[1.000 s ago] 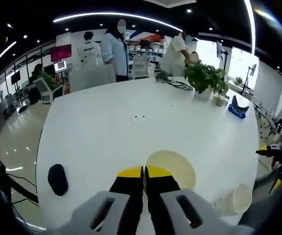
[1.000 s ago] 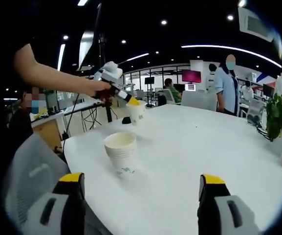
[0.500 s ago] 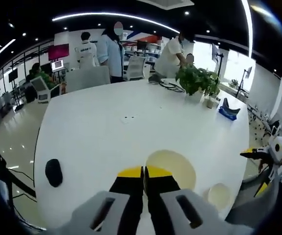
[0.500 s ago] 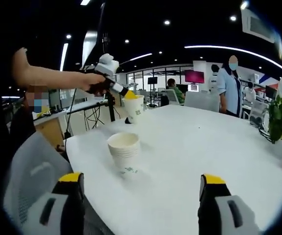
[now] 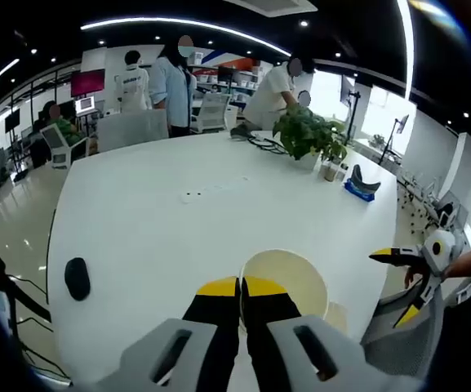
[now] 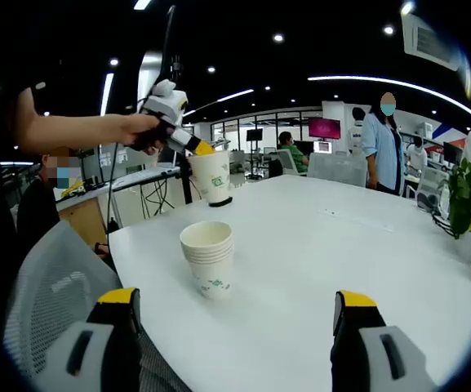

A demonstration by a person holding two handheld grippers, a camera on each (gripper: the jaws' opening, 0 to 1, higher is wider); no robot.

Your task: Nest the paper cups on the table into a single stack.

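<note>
My left tongs (image 6: 196, 149) are clamped on the rim of a single paper cup (image 6: 211, 176), held upright in the air, mouth up. The stack of cups (image 6: 207, 258) stands on the white worktop (image 6: 325, 269), below the held cup and nearer my right-hand camera, so I judge the carry must come toward me and then down, axis vertical over the stack's open mouth. In the left gripper view the cup (image 5: 286, 281) sits just right of the closed tips. My right tongs (image 6: 235, 314) hang wide open and empty, the stack between and beyond the jaws.
</note>
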